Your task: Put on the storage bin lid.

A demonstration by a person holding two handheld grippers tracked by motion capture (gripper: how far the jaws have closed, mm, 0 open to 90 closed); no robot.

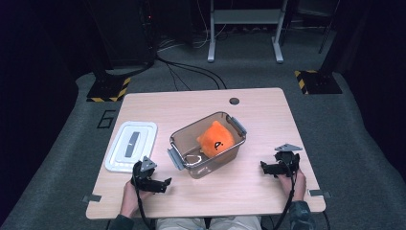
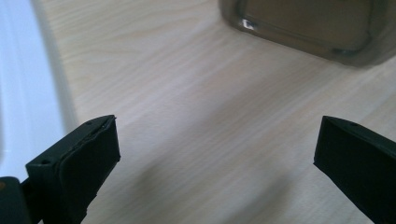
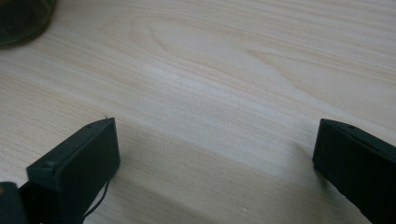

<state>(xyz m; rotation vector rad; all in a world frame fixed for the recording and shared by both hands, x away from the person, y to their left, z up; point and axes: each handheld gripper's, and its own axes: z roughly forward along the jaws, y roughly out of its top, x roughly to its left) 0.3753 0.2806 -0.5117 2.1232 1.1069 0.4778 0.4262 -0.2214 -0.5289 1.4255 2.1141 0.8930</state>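
Note:
A clear plastic box (image 1: 191, 128) with grey end latches stands in the middle of the wooden table (image 1: 268, 115). An orange plush toy (image 1: 216, 138) sits inside it. The box's white lid (image 1: 131, 146) lies flat to its left. My left gripper (image 1: 163, 184) rests near the front edge, below the lid and left of the box, open with nothing between its jaws. My right gripper (image 1: 265, 169) sits to the right of the box, also open and holding nothing. The left gripper (image 2: 217, 140) looks over bare wood, with the lid (image 2: 18, 93) at the left and the box (image 2: 303, 23) ahead. The right gripper (image 3: 215, 140) is over bare wood too.
A small round cable hole (image 1: 234, 101) sits near the table's far edge. The box's corner (image 3: 18, 18) shows at the top left of the right gripper view. Stands, cables and a desk frame (image 1: 244, 19) lie on the floor beyond the table.

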